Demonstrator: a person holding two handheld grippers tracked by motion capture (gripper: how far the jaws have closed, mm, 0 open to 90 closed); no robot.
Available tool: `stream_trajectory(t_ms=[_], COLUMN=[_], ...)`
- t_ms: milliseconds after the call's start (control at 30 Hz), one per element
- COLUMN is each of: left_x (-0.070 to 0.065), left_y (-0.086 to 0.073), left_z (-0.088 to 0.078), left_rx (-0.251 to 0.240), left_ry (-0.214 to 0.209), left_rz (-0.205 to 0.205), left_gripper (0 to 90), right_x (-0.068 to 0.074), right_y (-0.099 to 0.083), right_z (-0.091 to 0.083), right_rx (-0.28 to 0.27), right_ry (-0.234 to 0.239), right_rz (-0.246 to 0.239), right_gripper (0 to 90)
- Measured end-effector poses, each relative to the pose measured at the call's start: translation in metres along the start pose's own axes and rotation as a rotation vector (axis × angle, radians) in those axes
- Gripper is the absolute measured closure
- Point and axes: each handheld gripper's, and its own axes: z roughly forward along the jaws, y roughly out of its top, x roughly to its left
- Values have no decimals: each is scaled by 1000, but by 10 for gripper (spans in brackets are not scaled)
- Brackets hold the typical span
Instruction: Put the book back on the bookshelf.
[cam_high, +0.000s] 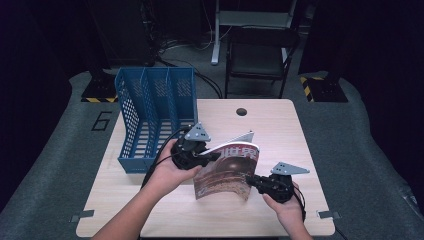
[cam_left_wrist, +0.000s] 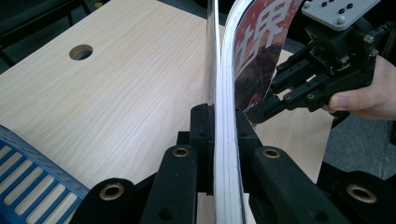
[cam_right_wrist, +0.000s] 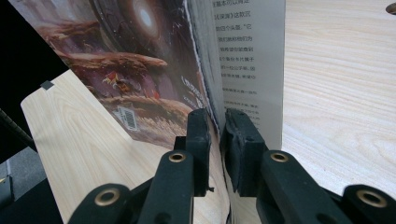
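A magazine with a reddish-brown cover stands on edge above the wooden table, its pages bowed. My left gripper is shut on its upper left edge. In the left gripper view the black jaws press on the white page stack from both sides. My right gripper is shut on the lower right corner. In the right gripper view its jaws clamp the pages between the cover and a printed page. The right gripper also appears in the left gripper view, nipping the cover.
A blue slotted file rack stands at the table's back left, just behind my left hand; its corner appears in the left gripper view. A cable hole is near the far edge. A dark chair stands beyond the table.
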Motion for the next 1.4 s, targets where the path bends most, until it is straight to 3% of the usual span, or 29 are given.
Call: stream_trajectory(t_ms=[533, 767, 1167, 1400], left_x=[-6, -8, -9, -7], left_y=[6, 8, 12, 14], left_z=[0, 0, 0, 0], left_rx=[54, 63, 110, 115], left_ry=[7, 13, -8, 8], left_rz=[34, 19, 37, 23], left_gripper=[838, 839, 840, 840], right_x=[-2, -3, -4, -6], right_y=[0, 1, 1, 0], right_z=[2, 3, 5, 5], right_rx=[-11, -14, -23, -28], right_ry=[-24, -33, -41, -34], right_rz=[-10, -7, 5, 17], right_gripper=[789, 785, 773, 747])
